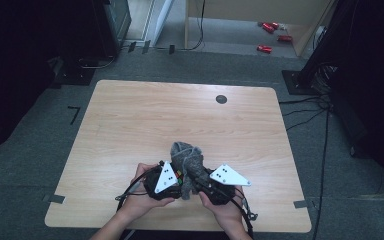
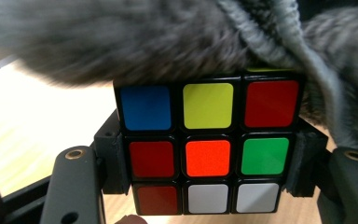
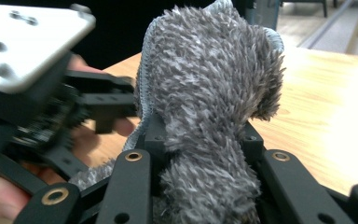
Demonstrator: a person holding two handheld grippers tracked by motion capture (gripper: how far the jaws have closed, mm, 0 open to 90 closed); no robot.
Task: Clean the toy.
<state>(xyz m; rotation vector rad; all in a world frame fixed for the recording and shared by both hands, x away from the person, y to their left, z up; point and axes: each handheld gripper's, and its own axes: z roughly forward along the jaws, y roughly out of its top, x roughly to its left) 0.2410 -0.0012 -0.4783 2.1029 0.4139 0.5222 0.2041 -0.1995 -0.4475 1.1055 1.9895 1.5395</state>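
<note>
Left gripper (image 2: 208,156) clamps puzzle cube (image 2: 208,149); right gripper (image 3: 205,154) pinches grey cloth (image 3: 209,93).

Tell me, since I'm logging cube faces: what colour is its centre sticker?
Orange, clearest in the left gripper view on the puzzle cube.

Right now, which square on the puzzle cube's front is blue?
The top left square of the Rubik's cube in the left gripper view. It is the lone blue one; its neighbours are yellow beside it and red below it.
</note>
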